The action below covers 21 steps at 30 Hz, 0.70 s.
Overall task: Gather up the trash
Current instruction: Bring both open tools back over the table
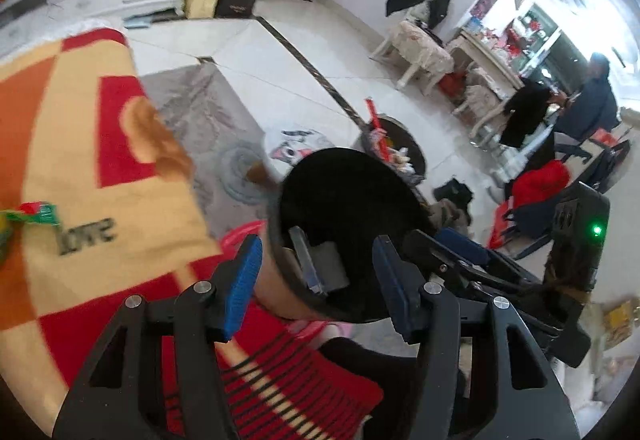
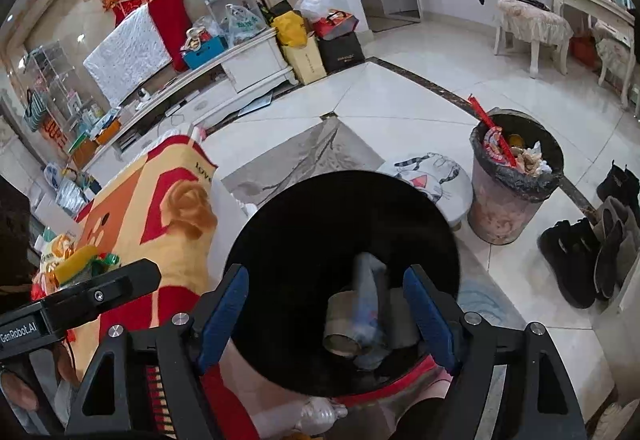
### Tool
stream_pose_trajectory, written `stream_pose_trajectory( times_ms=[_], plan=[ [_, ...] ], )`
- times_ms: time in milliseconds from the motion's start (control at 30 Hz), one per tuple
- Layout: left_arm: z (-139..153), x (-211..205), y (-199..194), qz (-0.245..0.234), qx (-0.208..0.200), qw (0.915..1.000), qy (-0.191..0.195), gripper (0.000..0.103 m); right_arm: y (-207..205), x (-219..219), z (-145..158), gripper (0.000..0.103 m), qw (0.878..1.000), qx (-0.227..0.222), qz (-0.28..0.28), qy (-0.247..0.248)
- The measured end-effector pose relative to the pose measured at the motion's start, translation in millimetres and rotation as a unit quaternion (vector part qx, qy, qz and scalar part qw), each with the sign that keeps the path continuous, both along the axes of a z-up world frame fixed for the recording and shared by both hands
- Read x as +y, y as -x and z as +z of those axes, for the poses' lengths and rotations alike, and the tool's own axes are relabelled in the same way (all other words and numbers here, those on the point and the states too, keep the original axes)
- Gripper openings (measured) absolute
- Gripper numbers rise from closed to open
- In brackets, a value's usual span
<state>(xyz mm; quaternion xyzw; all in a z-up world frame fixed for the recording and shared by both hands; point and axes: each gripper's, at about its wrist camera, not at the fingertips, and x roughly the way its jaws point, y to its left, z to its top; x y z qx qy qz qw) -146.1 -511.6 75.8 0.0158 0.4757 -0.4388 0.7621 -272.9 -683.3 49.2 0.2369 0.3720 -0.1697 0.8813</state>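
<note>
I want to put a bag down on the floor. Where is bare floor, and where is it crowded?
Bare white tiles lie between the grey rug and the TV cabinet, and between the full trash bin and the chair. Crowded: bags beside the cabinet, boots right of the bin, cat stool left of it.

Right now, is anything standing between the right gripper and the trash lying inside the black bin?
Nothing visible does. The right gripper hangs open over the mouth of the black bin, and the cans and crumpled wrapper lie in plain sight at the bottom, with no lid or other object across the opening.
</note>
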Motion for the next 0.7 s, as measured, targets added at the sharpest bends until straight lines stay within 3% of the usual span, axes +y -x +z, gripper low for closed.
stream_pose_trajectory(
  times_ms=[400,700],
  plan=[
    [3.1,69.3,5.3,0.078,-0.084,0.9926,-0.039,0.056,-15.4,58.6,6.2,0.078,0.998,0.002,0.048,0.039],
    [2.9,119.2,0.5,0.125,-0.098,0.9863,-0.045,0.056,-27.3,96.8,11.2,0.078,0.996,-0.003,0.081,0.046]
  ],
)
